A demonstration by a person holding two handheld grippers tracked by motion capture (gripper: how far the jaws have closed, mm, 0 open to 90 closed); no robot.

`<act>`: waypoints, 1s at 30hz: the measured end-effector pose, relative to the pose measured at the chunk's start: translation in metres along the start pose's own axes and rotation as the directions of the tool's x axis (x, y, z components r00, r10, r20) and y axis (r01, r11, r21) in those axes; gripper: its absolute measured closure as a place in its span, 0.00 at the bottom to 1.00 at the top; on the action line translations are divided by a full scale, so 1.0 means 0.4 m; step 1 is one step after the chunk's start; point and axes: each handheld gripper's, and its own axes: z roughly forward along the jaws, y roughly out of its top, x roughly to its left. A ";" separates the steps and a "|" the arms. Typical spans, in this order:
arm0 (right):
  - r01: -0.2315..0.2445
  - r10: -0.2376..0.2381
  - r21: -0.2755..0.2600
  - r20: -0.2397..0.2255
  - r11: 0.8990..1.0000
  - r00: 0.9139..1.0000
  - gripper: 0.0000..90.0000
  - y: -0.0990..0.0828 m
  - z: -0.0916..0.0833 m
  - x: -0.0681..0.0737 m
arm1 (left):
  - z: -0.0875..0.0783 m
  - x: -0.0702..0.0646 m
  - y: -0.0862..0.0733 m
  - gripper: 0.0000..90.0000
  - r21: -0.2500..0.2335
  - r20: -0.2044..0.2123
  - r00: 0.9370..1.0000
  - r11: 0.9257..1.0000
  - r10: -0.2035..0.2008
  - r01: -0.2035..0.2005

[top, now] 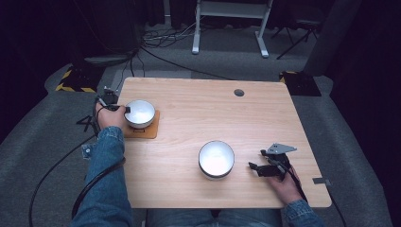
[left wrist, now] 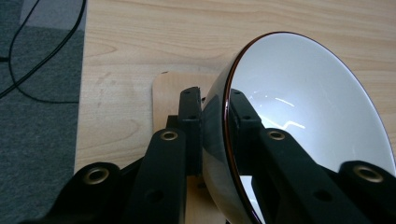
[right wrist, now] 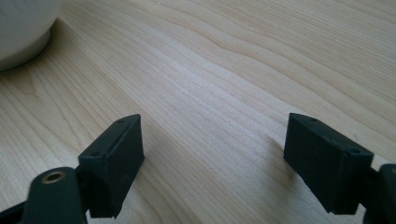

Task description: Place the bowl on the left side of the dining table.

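Left claw point(top: 124, 109) is clamped on the rim of the bowl point(top: 140, 113) at the bowl's 9 o'clock, one jaw inside, one outside (left gripper view shows the rim point(left wrist: 227, 100) pinched betw. the pads). Bowl sits over the brown mat point(top: 150, 131), up at the tabletop's point(top: 198, 104) 10 o'clock corner; in the left gripper view it looks tilted, and I can't tell whether the base touches the mat. Second bowl point(top: 216, 159) stands nr the front edge, roughly 6 o'clock of the tabletop. Right claw point(top: 256, 169) rests at that bowl's 3 o'clock, a little apart from it, jaws spread wide w/ bare wood betw. them, gripping nothing.
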 end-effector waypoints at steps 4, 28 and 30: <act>0.001 -0.001 0.001 0.001 1.000 1.000 0.22 0.000 0.000 0.000 | 0.001 0.003 -0.001 0.88 -0.002 -0.005 1.000 1.000 0.006 -0.006; 0.001 -0.001 0.001 0.001 1.000 1.000 0.22 0.000 0.000 0.000 | -0.065 -0.046 0.035 0.54 -0.107 -0.101 0.990 0.988 0.099 -0.110; 0.002 -0.002 0.002 0.000 1.000 1.000 0.22 0.000 0.000 -0.001 | -0.077 -0.056 0.038 0.53 -0.117 -0.096 0.988 0.985 0.119 -0.130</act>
